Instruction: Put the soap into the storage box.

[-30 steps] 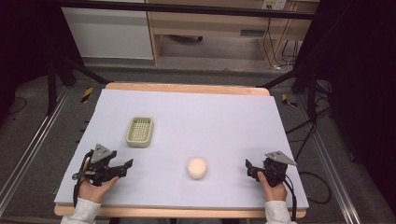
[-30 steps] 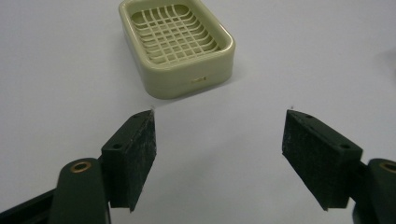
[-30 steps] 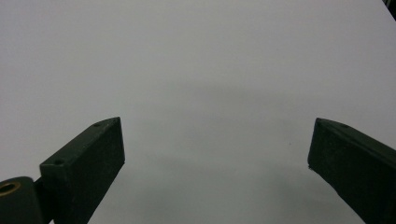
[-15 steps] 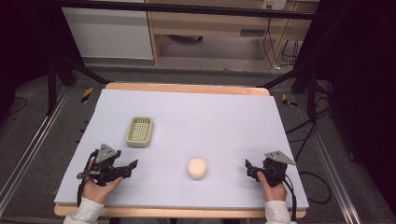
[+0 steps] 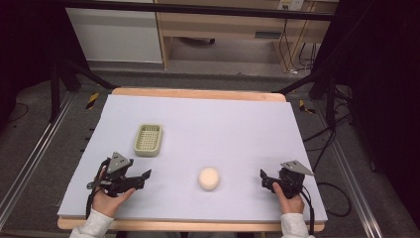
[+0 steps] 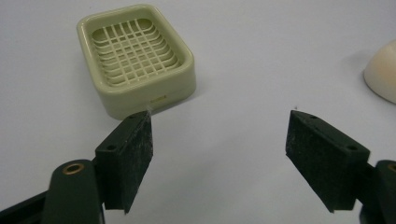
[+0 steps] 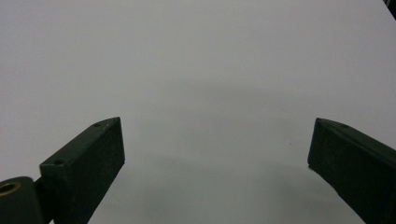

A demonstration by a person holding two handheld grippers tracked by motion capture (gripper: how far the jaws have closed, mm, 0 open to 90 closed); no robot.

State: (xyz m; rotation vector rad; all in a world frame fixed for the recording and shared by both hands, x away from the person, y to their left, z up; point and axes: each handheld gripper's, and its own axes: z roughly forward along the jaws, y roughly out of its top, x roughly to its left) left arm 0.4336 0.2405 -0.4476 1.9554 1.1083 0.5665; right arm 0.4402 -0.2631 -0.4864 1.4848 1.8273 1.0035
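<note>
A pale green soap dish with a grid floor sits left of the mat's middle; it lies just beyond the jaws in the left gripper view. A round cream lump rests near the front centre, and its edge shows at the right. My left gripper hovers low at the front left, pointing right toward the lump, open with nothing between its jaws. My right gripper rests at the front right, pointing left, open over bare mat.
A lilac mat covers the wooden table. Metal frame rails run along both sides, and cables hang at the right. A shelf unit stands beyond the far edge.
The left gripper has edged a little to the right toward the lump, and its jaws stand somewhat wider. The right gripper has not moved.
</note>
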